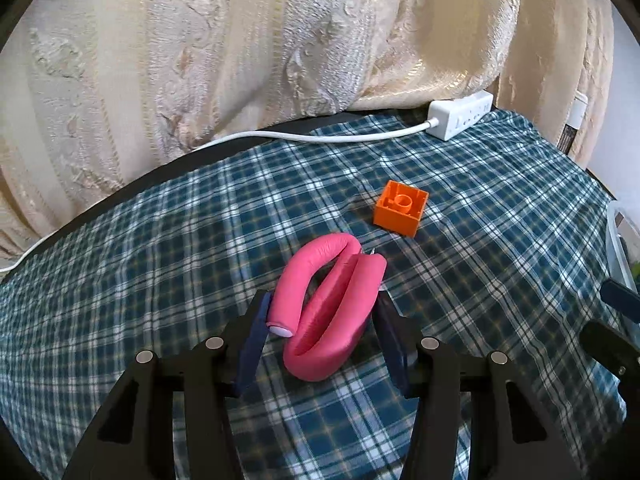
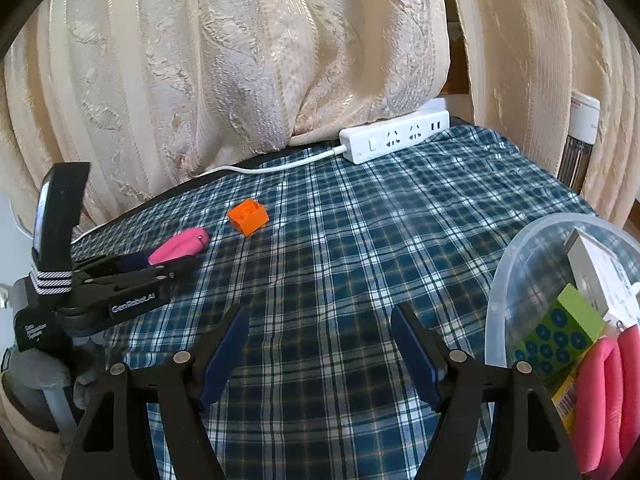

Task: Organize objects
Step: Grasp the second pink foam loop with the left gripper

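Observation:
A pink folded foam tube (image 1: 332,308) lies on the plaid cloth (image 1: 160,260) between the fingers of my left gripper (image 1: 324,316). The jaws press against both its sides. It also shows in the right wrist view (image 2: 180,248), held by the left gripper (image 2: 160,266). An orange block (image 1: 400,208) lies hollow side up just beyond it, also in the right wrist view (image 2: 248,216). My right gripper (image 2: 320,344) is open and empty over the cloth. A clear plastic bowl (image 2: 504,276) to its right holds a green box (image 2: 560,336), a white box and another pink tube (image 2: 608,392).
A white power strip (image 2: 394,136) with its cable (image 1: 320,136) lies at the table's far edge, against cream curtains (image 1: 240,52). The bowl's rim (image 1: 616,248) and the right gripper's body show at the right edge of the left wrist view.

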